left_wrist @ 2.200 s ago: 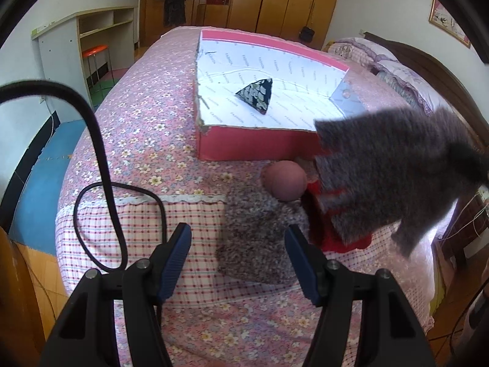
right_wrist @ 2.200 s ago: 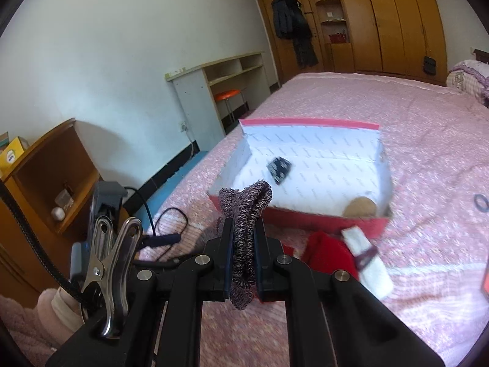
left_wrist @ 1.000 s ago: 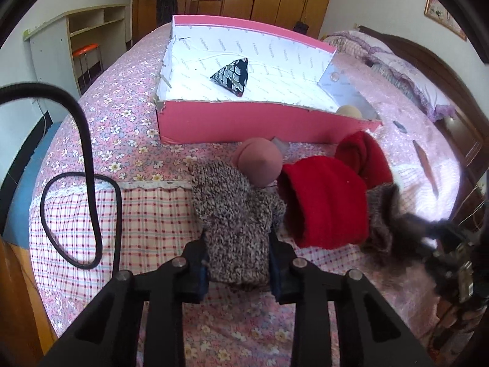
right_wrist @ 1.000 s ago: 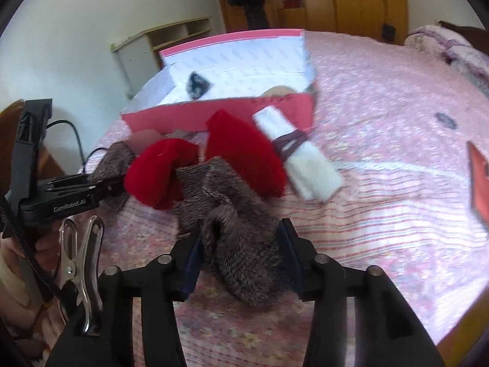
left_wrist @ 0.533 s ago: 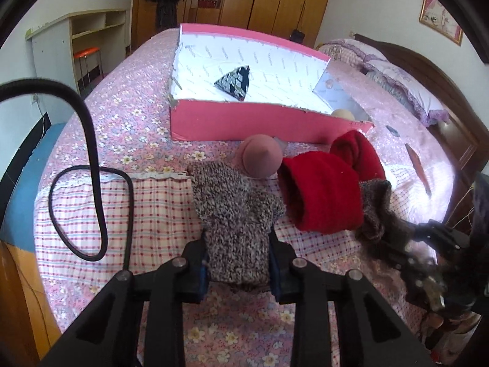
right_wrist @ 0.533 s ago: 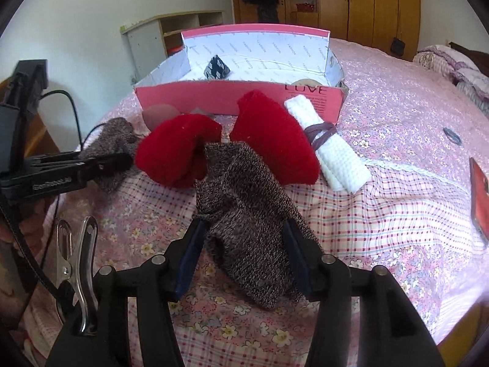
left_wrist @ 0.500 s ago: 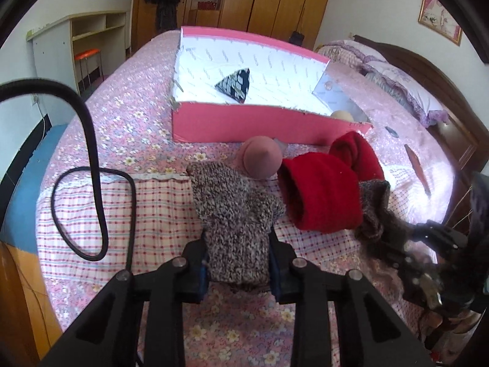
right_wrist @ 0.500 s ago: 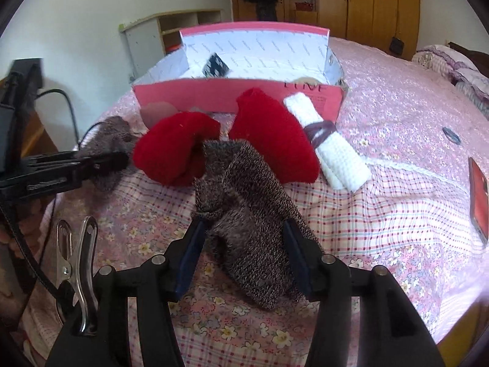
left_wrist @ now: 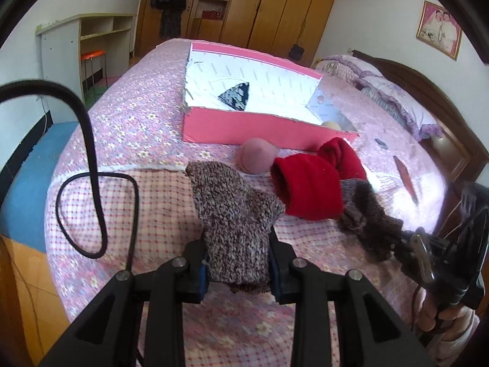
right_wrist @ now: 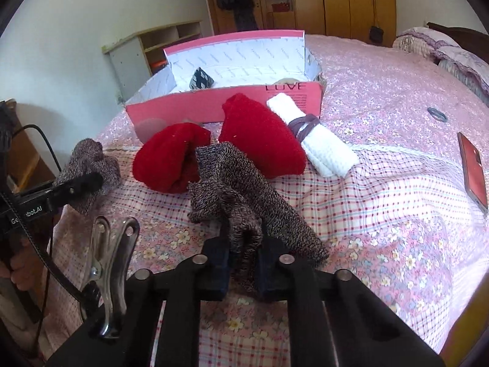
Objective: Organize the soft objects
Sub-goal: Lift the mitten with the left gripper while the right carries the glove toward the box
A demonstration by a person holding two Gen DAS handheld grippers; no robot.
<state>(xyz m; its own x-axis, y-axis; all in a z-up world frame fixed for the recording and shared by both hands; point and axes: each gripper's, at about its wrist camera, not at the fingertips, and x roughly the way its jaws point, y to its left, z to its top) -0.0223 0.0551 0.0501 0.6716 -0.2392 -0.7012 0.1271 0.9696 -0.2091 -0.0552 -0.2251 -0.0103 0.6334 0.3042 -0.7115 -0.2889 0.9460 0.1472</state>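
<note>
Two knitted pieces lie on the checked cloth at the bed's near end. My left gripper (left_wrist: 238, 263) is shut on the near end of the speckled grey knit piece (left_wrist: 232, 208), which stretches away toward the box. My right gripper (right_wrist: 244, 260) has its jaws closing, and the pads pinch a raised fold of the darker brown knit piece (right_wrist: 244, 189). Two red woolly pieces (right_wrist: 171, 159) (right_wrist: 262, 137) lie just beyond it. A white rolled cloth (right_wrist: 318, 140) tied with a purple band rests beside them. The open pink box (left_wrist: 266, 128) holds a black patterned triangle (left_wrist: 235, 98).
A pink round soft thing (left_wrist: 256, 159) sits against the box front. A black cable (left_wrist: 91, 159) loops over the bed's left side. A red phone (right_wrist: 473, 171) and a hair tie (right_wrist: 437, 114) lie to the right. A metal clip (right_wrist: 113, 260) hangs by my right gripper.
The right jaws went from wide around the brown knit piece to pinched on a fold of it. The left gripper drew back a little, still holding the speckled piece.
</note>
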